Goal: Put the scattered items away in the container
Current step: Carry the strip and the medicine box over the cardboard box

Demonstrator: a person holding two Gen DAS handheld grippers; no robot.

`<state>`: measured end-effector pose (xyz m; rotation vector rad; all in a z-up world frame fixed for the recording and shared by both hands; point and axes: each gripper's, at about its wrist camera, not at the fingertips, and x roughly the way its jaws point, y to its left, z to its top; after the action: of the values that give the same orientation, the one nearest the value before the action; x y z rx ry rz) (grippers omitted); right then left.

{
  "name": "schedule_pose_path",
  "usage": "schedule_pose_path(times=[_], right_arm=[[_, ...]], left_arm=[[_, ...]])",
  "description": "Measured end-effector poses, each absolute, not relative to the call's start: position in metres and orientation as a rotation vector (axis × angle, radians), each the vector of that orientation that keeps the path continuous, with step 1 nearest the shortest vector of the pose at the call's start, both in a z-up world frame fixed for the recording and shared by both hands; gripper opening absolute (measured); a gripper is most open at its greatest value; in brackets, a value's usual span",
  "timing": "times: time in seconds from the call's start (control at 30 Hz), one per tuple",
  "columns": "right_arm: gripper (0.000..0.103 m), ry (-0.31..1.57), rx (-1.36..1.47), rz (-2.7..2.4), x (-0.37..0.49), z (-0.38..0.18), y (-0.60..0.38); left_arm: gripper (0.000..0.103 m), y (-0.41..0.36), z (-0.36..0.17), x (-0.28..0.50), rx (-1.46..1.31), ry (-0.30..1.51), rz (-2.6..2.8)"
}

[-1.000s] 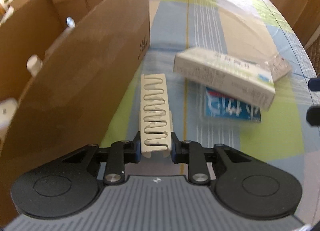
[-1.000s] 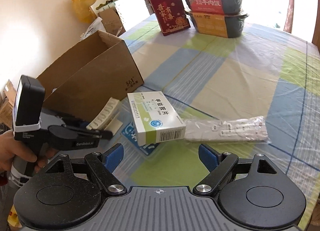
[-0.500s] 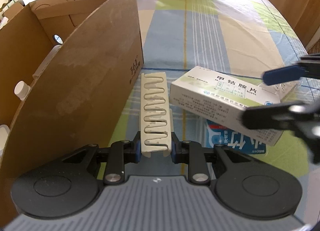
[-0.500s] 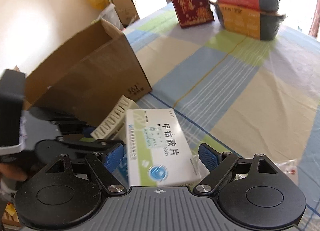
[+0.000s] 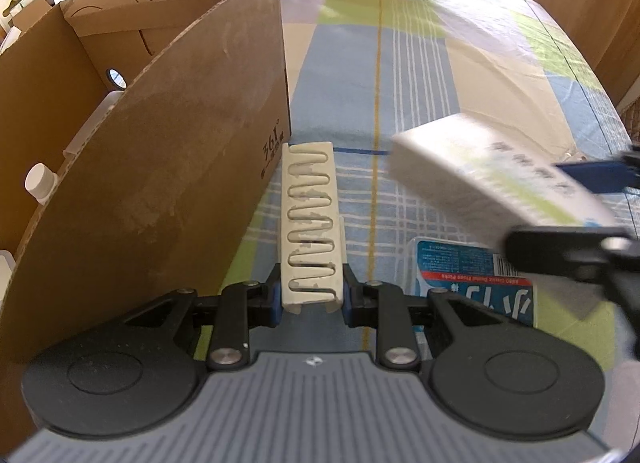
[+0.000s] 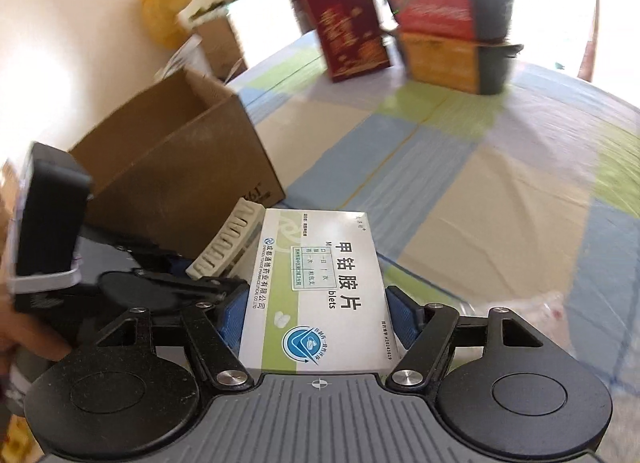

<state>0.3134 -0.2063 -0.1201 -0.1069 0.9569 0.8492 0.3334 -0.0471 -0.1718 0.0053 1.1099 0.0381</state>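
Note:
My left gripper (image 5: 311, 295) is shut on a cream ribbed plastic holder (image 5: 310, 219), which sticks forward beside the outer wall of the open cardboard box (image 5: 168, 183). My right gripper (image 6: 316, 315) is shut on a white and green medicine box (image 6: 316, 291), held off the tablecloth. In the left wrist view that medicine box (image 5: 492, 179) hangs blurred at the right, above a blue packet (image 5: 472, 283) lying flat on the cloth. The cardboard box (image 6: 180, 167) stands to the left in the right wrist view, with the cream holder (image 6: 228, 243) just in front of it.
White bottles (image 5: 38, 183) lie inside the box. A clear plastic-wrapped item (image 6: 556, 303) rests on the cloth at the right. Red and orange food tubs (image 6: 452, 35) and a red carton (image 6: 352, 31) stand at the far table end. A hand (image 6: 24, 343) holds the left gripper.
My right gripper closed in on the medicine box, shut on it and lifted it off the blue packet. The left gripper kept its hold on the cream holder and rose slightly beside the box.

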Motion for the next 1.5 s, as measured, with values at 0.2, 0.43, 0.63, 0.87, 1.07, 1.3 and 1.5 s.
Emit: schedule_pose_path(times=[0.2,0.43,0.63,0.87,1.07,1.3,1.5], right_arm=[[0.073,0.994,0.050,0.687,0.275,-0.116,-0.242],[0.073,1.053,0.294,0.424,0.234,-0.109,-0.272],[0.073,1.092,0.434,0.284,0.197,-0.098,-0.269],[0.073,1.099,0.449,0.195,0.164,-0.077,-0.243],[0.073,1.064,0.348,0.239,0.141,-0.050,-0.197],[0.073,0.997,0.241,0.351,0.124,-0.017,-0.137],[0.073,0.961,0.191,0.436,0.117,-0.004,-0.094]], left_arm=[[0.022,-0.052,-0.171,0.320,0.022,1.112,0.009],[0.022,-0.055,-0.155,0.267,0.037,1.121,-0.071],[0.022,-0.052,-0.130,0.215,0.059,1.092,-0.146],[0.022,-0.037,-0.080,0.164,0.064,1.003,-0.202],[0.022,-0.006,-0.040,0.136,0.085,0.933,-0.227],[0.022,0.049,-0.005,0.120,0.115,0.896,-0.188],[0.022,0.099,0.013,0.114,0.151,0.897,-0.132]])
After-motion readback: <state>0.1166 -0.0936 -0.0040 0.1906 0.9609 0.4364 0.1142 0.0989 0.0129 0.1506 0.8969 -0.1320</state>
